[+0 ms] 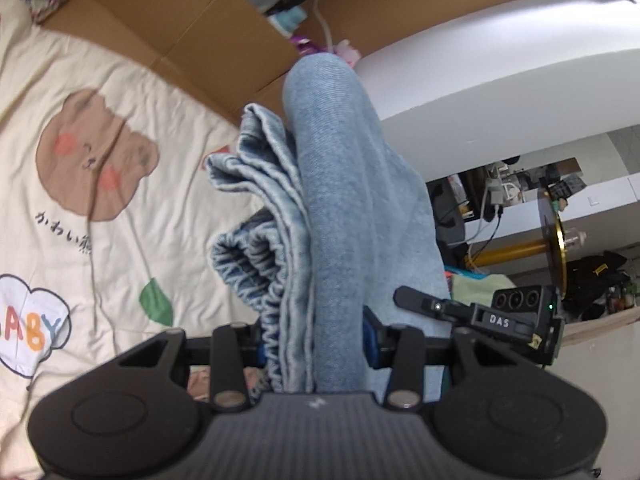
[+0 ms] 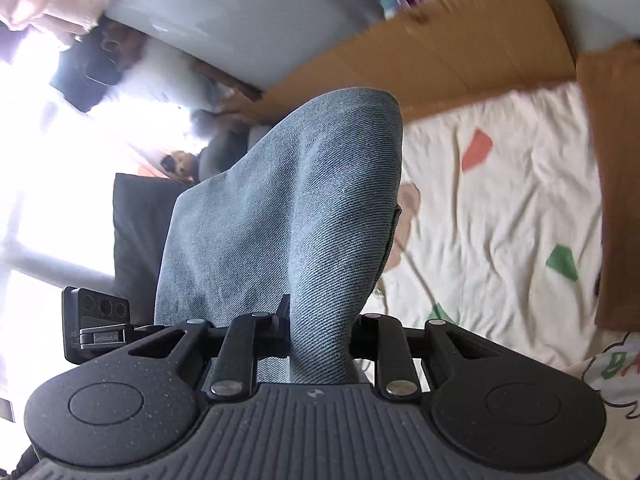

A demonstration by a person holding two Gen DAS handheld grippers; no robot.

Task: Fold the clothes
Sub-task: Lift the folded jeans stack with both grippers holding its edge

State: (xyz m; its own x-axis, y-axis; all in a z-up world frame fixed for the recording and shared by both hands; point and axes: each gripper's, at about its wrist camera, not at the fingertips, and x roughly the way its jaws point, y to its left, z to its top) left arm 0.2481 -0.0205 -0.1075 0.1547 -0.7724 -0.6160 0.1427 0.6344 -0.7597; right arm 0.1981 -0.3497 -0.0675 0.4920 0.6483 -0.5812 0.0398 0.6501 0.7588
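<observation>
Left wrist view. The left tongs (image 1: 316, 344) are clenched on a bundle of light-blue denim, the jeans (image 1: 340, 208), which fills the gap between the two fingers. The fabric rises from the jaws as a thick rounded fold running up the middle of the picture. On its left side several layers hang loose, showing a gathered elastic waistband (image 1: 256, 276) and stacked seam edges. The garment is held clear above a cream bedsheet (image 1: 168, 184) printed with a brown bear face (image 1: 94, 156), a green leaf shape and a white cloud bearing coloured letters. Flattened brown cardboard (image 1: 192, 28) lies along the far edge of the sheet. To the right, just beside the denim, part of the right tongs' black housing (image 1: 516, 312) enters the picture, marked with white letters.

Right wrist view. The right tongs (image 2: 320, 336) are likewise clenched on the jeans (image 2: 296, 216); the cloth passes between the fingers and stands up as one broad, smooth fold with a rounded top. The fingertips themselves are hidden by fabric, so how deep the grip reaches cannot be told. The bedsheet (image 2: 492, 208) lies below on the right, creased, with red and green shapes, and cardboard (image 2: 452, 48) borders it. At the left edge a black housing with three round lenses (image 2: 100, 312), probably the left tongs' body, sits beside the denim against a bright window.
</observation>
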